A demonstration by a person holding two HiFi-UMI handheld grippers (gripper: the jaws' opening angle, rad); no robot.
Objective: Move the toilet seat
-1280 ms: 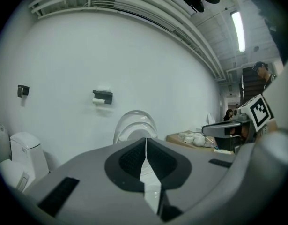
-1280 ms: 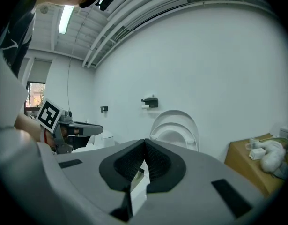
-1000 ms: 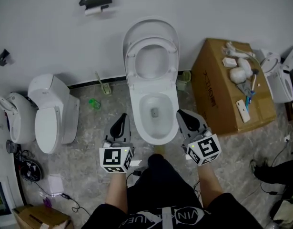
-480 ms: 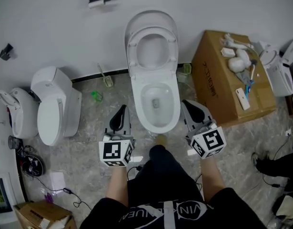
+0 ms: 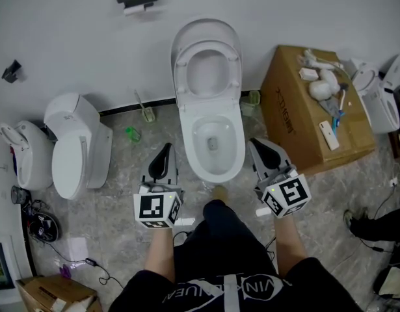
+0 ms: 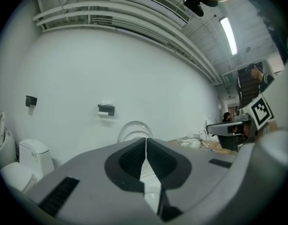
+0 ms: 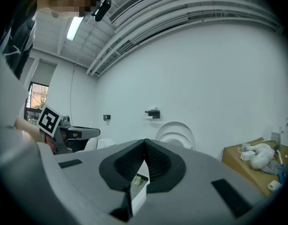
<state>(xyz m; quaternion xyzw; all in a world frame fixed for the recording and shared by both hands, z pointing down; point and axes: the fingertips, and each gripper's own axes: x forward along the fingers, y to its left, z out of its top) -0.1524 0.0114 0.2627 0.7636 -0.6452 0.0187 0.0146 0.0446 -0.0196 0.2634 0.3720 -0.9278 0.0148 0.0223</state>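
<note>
Two grippers are held level in front of the toilet bowl (image 5: 186,138), one at each side of its near end: the left hand-held gripper (image 5: 164,155) just off its left flank, the right hand-held gripper (image 5: 258,149) just off its right. Both are seen fully closed, pad against pad, and nothing is gripped in either.

The toilet seat (image 5: 233,77) is found raised, standing at the far end of the toilet bowl against the lid (image 5: 207,27) and the wall (image 5: 69,38). It lies straight ahead of both grippers and well apart from them, with the open toilet bowl between. Its long axis is lined up with the toilet bowl's, running away from the person and up the wall. The seat is flanked about evenly; the right hand-held gripper may be slightly nearer, though so steep a view makes that hard to judge. A seat standing like this fits equally one lifted off the rim and one yet to be brought down onto it, and that is not settled here.

The hinge cannot be made out, and the edge between seat and lid is hard to trace, white on white. In both gripper views the seat's lower part is hidden behind the gripper's own body, and only its rounded top is shown. The floor (image 5: 121,181) just before the toilet bowl is covered by the person's legs (image 5: 219,239).
</note>
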